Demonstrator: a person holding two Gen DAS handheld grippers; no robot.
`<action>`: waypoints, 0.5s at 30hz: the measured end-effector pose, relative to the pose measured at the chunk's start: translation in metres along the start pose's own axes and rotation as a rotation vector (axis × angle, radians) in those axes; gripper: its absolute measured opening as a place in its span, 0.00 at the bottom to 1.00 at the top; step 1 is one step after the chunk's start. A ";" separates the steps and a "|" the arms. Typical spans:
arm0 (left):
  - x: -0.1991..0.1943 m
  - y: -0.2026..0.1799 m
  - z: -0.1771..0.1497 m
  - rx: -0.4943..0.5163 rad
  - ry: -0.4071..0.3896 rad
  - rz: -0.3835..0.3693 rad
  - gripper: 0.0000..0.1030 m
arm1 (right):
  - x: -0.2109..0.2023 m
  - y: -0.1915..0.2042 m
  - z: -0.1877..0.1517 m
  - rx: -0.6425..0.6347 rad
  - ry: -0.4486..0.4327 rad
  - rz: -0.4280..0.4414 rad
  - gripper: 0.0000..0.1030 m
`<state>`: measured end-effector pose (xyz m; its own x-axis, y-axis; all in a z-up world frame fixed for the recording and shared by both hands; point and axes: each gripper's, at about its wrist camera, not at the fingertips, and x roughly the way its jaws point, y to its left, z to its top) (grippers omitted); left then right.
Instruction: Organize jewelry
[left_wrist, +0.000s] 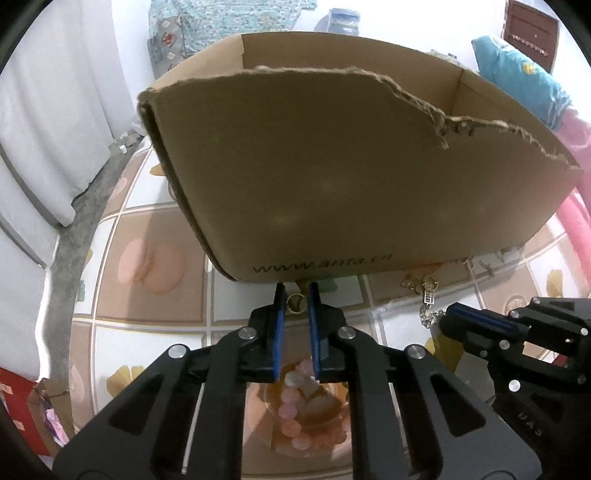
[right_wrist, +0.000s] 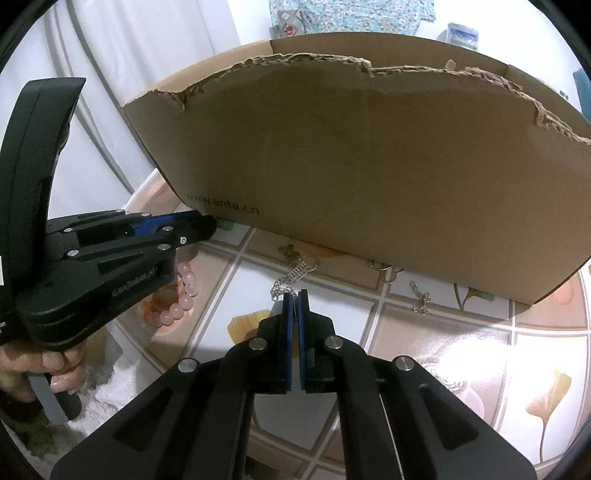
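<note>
The left gripper (left_wrist: 296, 295) points down at the desk (left_wrist: 155, 325). Its two blue fingers (left_wrist: 280, 314) stand a little apart. A small gold ring (left_wrist: 295, 302) lies on the desk right between the tips. The pads do not seem to press on it, so the ring looks free. Under this gripper, closer to the camera, a pink bead bracelet (left_wrist: 295, 413) lies on the desk.

The right gripper (right_wrist: 296, 295) also points down. Its blue fingers (right_wrist: 288, 332) are squeezed tight on a thin silver chain (right_wrist: 284, 288). The chain runs away from the tips to a small flat charm and a key ring (right_wrist: 308, 266). They lie on the desk just in front of the fingers.

More little things lie along the bottom of the box: a small butterfly piece (right_wrist: 288, 251), a gold clasp (right_wrist: 384, 271) and a tiny silver flower piece (right_wrist: 421, 297). They are apart from each other, and no fingers touch them.

A big brown cardboard box (left_wrist: 332, 166) stands on the desk behind the jewelry. Its top edge is torn and rough. It has dark letters printed low on its side.

The desk has a cover with brown and white squares and yellow leaf pictures. A person's hand (right_wrist: 55, 369) holds the left gripper's handle. Behind the box are white walls, a blue patterned cloth (right_wrist: 351, 14) and something pink (left_wrist: 576, 229) at the side.
</note>
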<state>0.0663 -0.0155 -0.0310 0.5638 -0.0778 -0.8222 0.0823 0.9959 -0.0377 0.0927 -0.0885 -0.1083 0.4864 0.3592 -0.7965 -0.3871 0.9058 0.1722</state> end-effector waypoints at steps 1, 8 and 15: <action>0.000 0.002 0.001 -0.008 0.000 -0.009 0.10 | -0.001 -0.001 0.000 0.002 -0.002 0.002 0.03; -0.008 0.016 -0.004 -0.016 -0.009 -0.035 0.10 | -0.018 -0.005 -0.001 0.001 -0.045 0.010 0.03; -0.051 0.017 -0.020 0.021 -0.108 -0.085 0.10 | -0.051 -0.004 -0.004 -0.014 -0.132 -0.004 0.03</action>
<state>0.0228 0.0061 -0.0008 0.6390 -0.1673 -0.7508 0.1498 0.9844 -0.0919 0.0660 -0.1113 -0.0711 0.5867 0.3827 -0.7137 -0.3954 0.9045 0.1599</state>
